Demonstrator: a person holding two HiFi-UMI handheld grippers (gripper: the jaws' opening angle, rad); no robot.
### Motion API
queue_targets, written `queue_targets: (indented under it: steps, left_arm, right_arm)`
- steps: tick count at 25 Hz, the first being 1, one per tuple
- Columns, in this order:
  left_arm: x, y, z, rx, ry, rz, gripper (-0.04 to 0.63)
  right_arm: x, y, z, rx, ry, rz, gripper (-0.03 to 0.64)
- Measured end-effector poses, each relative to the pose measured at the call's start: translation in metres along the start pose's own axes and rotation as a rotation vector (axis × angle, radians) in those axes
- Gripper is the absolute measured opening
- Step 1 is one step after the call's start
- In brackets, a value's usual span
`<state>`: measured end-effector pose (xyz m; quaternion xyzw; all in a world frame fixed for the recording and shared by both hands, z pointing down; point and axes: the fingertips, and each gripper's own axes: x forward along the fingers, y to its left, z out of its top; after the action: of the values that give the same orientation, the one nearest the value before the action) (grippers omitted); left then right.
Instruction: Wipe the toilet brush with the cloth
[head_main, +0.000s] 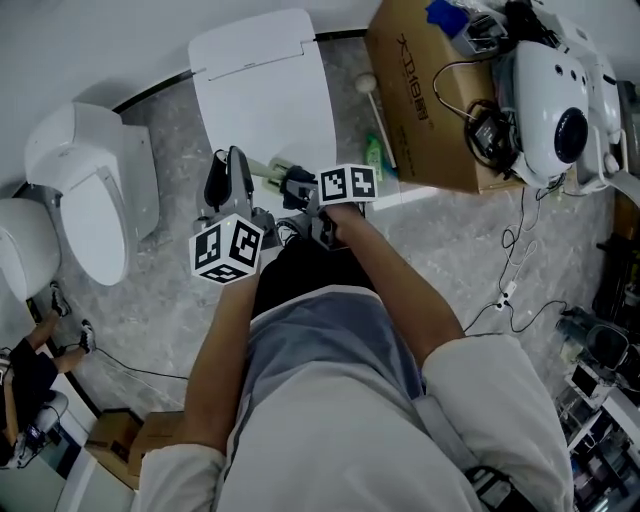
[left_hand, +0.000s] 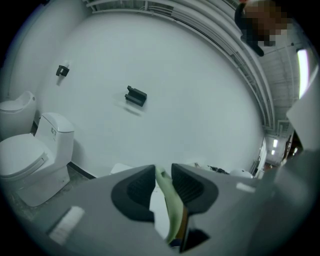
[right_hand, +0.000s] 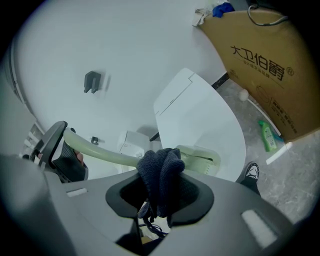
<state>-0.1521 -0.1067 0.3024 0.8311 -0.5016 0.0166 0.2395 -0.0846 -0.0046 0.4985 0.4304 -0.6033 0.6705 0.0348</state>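
Note:
The toilet brush (right_hand: 105, 156) is pale green, with a curved handle and a flat head (right_hand: 202, 157). My left gripper (left_hand: 162, 175) is shut on the handle's end (left_hand: 167, 200) and holds the brush up in front of a white wall. My right gripper (right_hand: 160, 190) is shut on a dark blue knitted cloth (right_hand: 160, 175), which touches the handle near the head. In the head view the brush (head_main: 262, 168) spans the small gap between the left gripper (head_main: 228, 165) and the right gripper (head_main: 295, 185), above a white toilet lid (head_main: 265, 90).
Two more white toilets (head_main: 90, 190) stand at the left. At the right are a cardboard box (head_main: 430, 90), a green bottle (head_main: 375, 150) on the floor, a white machine (head_main: 560, 100) and loose cables (head_main: 510, 290). The floor is grey marble.

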Motion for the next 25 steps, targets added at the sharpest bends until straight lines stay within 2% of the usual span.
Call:
queue_targets:
  steps: [25]
  left_arm:
    - [0.000,-0.001,0.000,-0.003,-0.010,-0.016,0.000]
  right_arm:
    - [-0.036,0.058,0.016,-0.033,-0.022,0.076,0.106]
